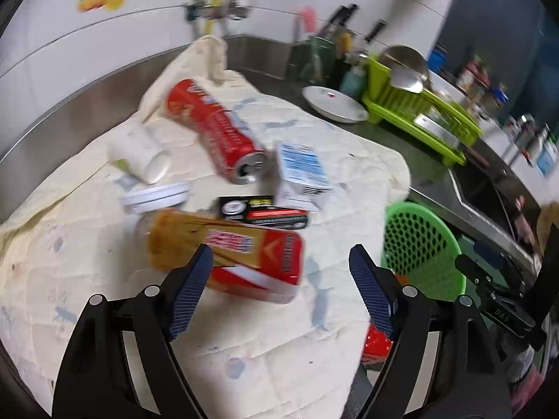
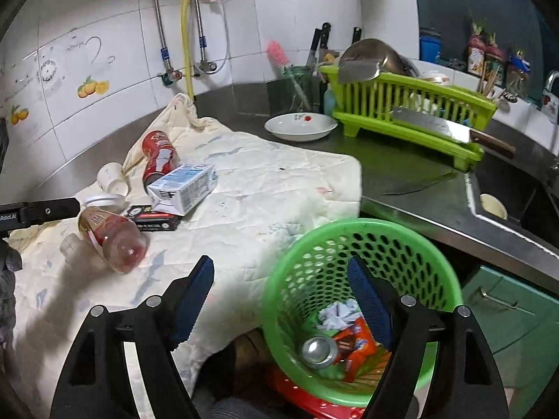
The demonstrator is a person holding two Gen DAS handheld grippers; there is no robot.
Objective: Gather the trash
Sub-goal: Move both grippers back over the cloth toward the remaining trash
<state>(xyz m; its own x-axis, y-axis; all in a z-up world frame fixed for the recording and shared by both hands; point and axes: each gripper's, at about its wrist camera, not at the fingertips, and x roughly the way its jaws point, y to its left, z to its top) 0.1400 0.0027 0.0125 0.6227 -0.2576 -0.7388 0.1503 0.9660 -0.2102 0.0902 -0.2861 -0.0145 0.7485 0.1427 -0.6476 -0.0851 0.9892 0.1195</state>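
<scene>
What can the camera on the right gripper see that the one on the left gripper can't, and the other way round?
Only the right view looks down into the green basket and shows a can, crumpled paper and an orange wrapper inside. Only the left view shows the plastic bottle close up, just ahead of the open left gripper. Both show the red can, milk carton and cloth.

Toppled plastic bottle (image 2: 111, 235), trash-filled green basket (image 2: 279, 300)

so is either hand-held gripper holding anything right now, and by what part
Nothing is held. The left hand-held gripper is open above the plastic bottle; the right hand-held gripper is open over the green basket.
</scene>
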